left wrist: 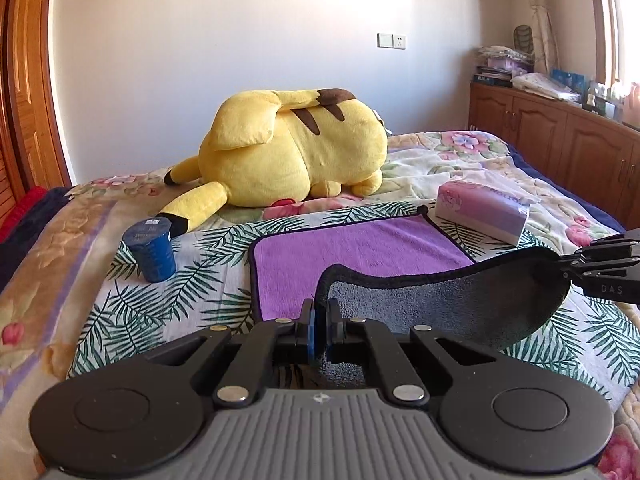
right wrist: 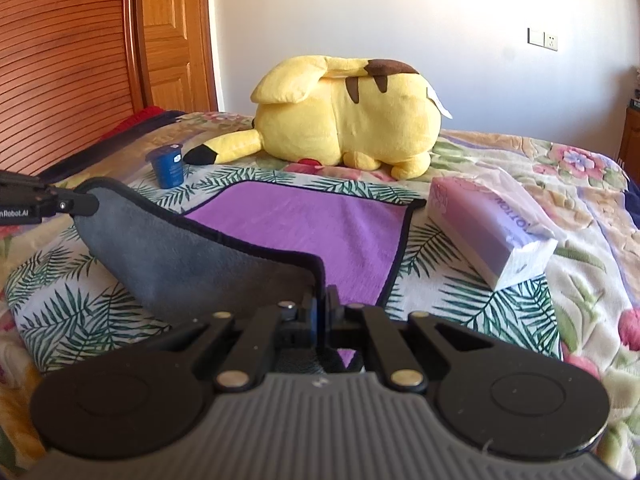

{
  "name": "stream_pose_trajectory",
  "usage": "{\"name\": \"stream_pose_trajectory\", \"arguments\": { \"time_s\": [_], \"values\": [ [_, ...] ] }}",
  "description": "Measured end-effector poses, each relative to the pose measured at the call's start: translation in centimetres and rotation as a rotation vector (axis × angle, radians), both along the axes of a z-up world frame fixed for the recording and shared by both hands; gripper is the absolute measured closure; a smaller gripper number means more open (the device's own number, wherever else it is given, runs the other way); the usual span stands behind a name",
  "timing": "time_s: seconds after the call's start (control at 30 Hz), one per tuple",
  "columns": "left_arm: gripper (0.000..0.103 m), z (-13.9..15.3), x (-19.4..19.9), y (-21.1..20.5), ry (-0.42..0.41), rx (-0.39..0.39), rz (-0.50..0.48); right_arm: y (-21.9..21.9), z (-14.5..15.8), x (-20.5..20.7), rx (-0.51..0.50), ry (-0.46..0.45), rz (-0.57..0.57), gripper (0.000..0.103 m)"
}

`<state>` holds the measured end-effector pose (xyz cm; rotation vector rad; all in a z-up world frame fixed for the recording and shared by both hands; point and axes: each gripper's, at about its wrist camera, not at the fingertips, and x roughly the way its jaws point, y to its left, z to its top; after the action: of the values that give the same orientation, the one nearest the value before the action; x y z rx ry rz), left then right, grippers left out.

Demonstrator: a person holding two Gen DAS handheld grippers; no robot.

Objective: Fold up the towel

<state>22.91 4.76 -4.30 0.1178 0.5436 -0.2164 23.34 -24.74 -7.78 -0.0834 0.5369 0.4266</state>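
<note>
A towel, purple on top and grey beneath with a dark hem, lies on the bed. Its near edge is lifted and curls back, showing the grey side. My left gripper is shut on the near left corner; it also shows at the left of the right wrist view. My right gripper is shut on the near right corner; it shows at the right of the left wrist view. The far half of the towel lies flat.
A blue cup stands left of the towel. A lilac tissue pack lies right of it. A big yellow plush toy lies behind. Wooden cabinets stand at the right.
</note>
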Motion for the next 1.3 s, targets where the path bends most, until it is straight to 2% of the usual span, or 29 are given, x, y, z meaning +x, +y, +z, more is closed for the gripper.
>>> {"name": "stream_pose_trajectory", "arguments": {
  "time_s": [0.3, 0.6, 0.83, 1.1, 1.3],
  "values": [
    [0.103, 0.1, 1.3, -0.2, -0.003, 0.019, -0.022, -0.1, -0.3, 1.1, -0.009, -0.012, 0.015, 0.099],
    [0.103, 1.1, 2.0, -0.4, -0.034, 0.029, -0.034, -0.4, 0.7, 2.0, 0.02, -0.042, 0.022, 0.099],
    [0.103, 1.7, 3.5, -0.7, -0.033, 0.018, -0.042, 0.2, 1.3, 2.7, -0.005, -0.066, 0.032, 0.099],
    [0.103, 3.2, 5.8, -0.9, -0.059, 0.037, -0.04, 0.3, 2.1, 4.2, -0.036, -0.105, 0.026, 0.099],
    [0.103, 3.3, 6.8, -1.2, -0.096, 0.086, -0.03, 0.3, 2.3, 5.8, -0.055, -0.12, 0.021, 0.099]
  ]
}}
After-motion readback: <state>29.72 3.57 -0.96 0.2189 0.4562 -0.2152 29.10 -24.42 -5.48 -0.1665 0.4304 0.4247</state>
